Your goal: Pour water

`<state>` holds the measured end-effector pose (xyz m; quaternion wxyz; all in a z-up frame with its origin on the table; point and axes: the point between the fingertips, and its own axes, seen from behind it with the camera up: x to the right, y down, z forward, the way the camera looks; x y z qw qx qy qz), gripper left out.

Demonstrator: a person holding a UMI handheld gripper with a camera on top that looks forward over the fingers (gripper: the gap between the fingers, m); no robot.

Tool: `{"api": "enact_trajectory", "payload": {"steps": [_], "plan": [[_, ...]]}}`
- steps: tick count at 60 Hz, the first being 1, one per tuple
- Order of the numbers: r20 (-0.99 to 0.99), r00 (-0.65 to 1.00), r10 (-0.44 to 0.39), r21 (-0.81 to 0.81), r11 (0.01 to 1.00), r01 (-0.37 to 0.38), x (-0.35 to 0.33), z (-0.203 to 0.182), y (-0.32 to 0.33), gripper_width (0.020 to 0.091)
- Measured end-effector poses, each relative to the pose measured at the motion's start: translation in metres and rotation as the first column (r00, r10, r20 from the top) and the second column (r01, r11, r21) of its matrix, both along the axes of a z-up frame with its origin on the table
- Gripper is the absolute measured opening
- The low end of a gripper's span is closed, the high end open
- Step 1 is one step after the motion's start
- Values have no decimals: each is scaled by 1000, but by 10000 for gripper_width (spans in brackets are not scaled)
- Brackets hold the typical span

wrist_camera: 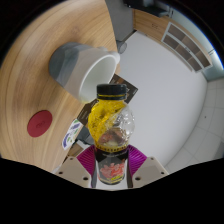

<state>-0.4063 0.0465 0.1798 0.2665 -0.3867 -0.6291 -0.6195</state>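
Gripping a clear bottle (110, 128) with black cap and yellow contents, fingers (111, 160) closed on its sides. Held just off the wooden bench (40, 60) edge, near a grey cup (82, 68); red disc (39, 123) beside.

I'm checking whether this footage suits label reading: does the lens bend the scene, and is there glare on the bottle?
Gripper view: strong fisheye, the wooden table edge curves; bright highlights on the bottle held between the gripper fingers; grey cup evenly lit.

Bottle (111, 135) base hidden btwn jaws.
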Motion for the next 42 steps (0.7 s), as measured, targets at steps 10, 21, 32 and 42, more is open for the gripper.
{"api": "enact_trajectory", "payload": {"steps": [10, 21, 32, 42], "plan": [[-346, 937, -50, -24, 999, 45, 13, 15, -6, 405], [-886, 450, -108, -87, 994, 67, 23, 55, -25, 409], [-974, -142, -176, -176, 984, -10, 30, 57, -35, 407], [-873, -407, -268, -254, 963, -89, 35, 3, -33, 407]]}}
